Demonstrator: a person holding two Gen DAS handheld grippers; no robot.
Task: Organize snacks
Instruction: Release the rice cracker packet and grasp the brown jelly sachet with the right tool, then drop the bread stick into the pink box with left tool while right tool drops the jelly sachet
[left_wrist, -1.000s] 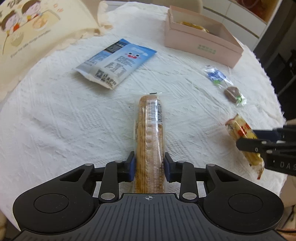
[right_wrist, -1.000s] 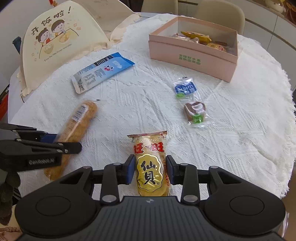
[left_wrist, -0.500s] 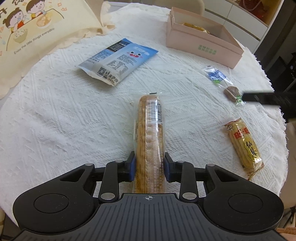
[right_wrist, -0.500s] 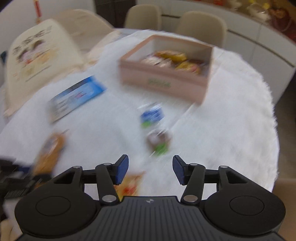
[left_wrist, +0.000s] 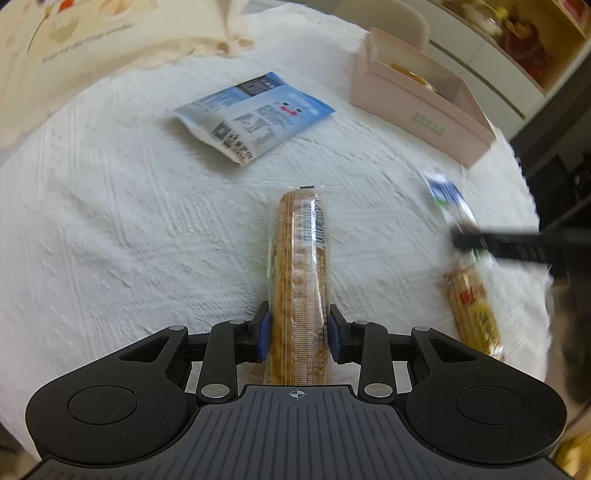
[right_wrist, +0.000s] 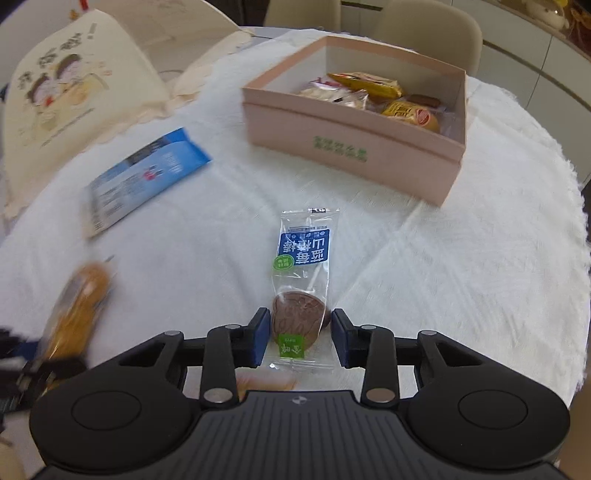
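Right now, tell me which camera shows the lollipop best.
The right wrist view. The lollipop lies sharp and centred there, its brown disc between the open pads of the right claw, label readable. The left wrist view shows only a blurred streak of its wrapper, partly crossed by the other claw's dark arm.

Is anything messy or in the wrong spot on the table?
Yes. Some snacks lie loose outside the pink box: a blue packet, a yellow rice cracker pack and a lollipop. The left gripper holds a long biscuit pack.
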